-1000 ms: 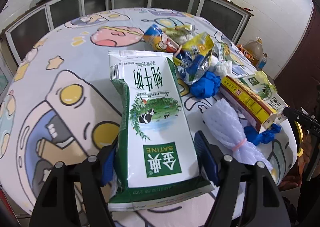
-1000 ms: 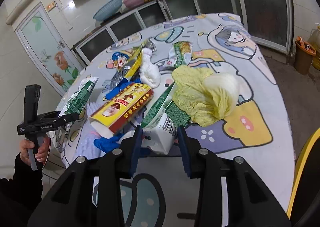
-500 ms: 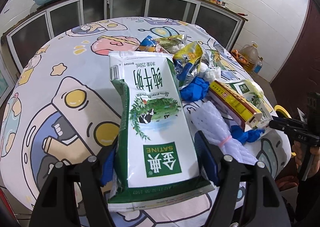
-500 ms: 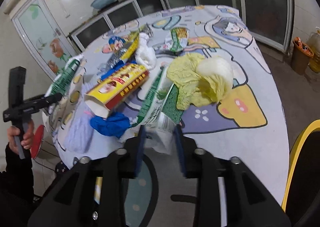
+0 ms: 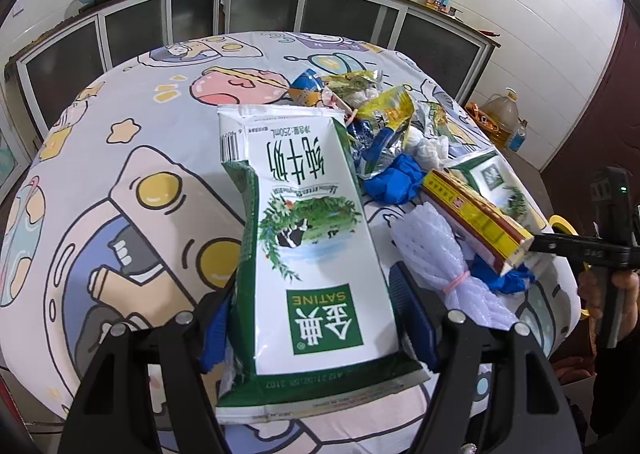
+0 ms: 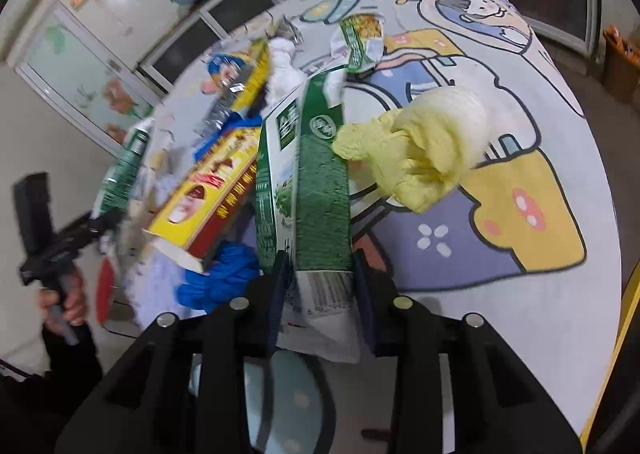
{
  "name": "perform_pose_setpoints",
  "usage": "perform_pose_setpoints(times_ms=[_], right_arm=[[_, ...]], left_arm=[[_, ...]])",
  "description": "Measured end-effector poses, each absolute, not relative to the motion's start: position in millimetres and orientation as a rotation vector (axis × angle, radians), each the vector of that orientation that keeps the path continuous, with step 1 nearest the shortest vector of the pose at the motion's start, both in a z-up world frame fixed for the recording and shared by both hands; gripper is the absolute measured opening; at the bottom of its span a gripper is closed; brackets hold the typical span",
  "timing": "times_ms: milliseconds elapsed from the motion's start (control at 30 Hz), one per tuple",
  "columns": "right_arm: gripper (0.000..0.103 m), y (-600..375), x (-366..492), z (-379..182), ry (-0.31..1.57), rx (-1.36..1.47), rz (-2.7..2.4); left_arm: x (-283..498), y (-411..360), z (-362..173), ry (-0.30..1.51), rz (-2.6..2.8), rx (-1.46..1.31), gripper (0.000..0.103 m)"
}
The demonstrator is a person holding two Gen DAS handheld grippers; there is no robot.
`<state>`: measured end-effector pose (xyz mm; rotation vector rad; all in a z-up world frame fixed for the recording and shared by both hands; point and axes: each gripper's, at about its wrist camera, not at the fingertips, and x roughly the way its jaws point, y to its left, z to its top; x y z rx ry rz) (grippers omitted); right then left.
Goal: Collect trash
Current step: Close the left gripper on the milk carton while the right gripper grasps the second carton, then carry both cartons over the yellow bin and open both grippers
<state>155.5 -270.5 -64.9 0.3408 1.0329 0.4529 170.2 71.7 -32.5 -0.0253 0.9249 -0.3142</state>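
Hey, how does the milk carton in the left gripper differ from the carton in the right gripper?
The white-and-green milk carton in the left gripper shows its broad printed front, while the green milk carton in the right gripper is turned so its narrow dark green side faces up. The left gripper holds its carton across the wide face; the right gripper, its fingers closing, spans its carton's narrow side. Both are flattened cartons with one end between the fingers, above the cartoon-print tablecloth.
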Motion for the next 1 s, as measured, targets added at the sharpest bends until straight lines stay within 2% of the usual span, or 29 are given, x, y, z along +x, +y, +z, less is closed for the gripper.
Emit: perform_pose_setpoints(times_ms=[300,567,1000], right_arm=[[0.028,-280.7,132.3,-18.0,0.89,0.338,0.465],[0.028,-302.0,121.3,-0.9,0.826,0.371,0.438],[0.028,-389.9,68.2,5.7,0.724,0.468,0.28]], left_arm=[[168.5,69.9,-18.9,0.886,-0.312,-0.058,0.068],[155.1,50.3,3.8,0.829,-0.355,-0.026,0.068],[148.3,-40.0,26.6,0.793,-0.514,0.062,0.068]])
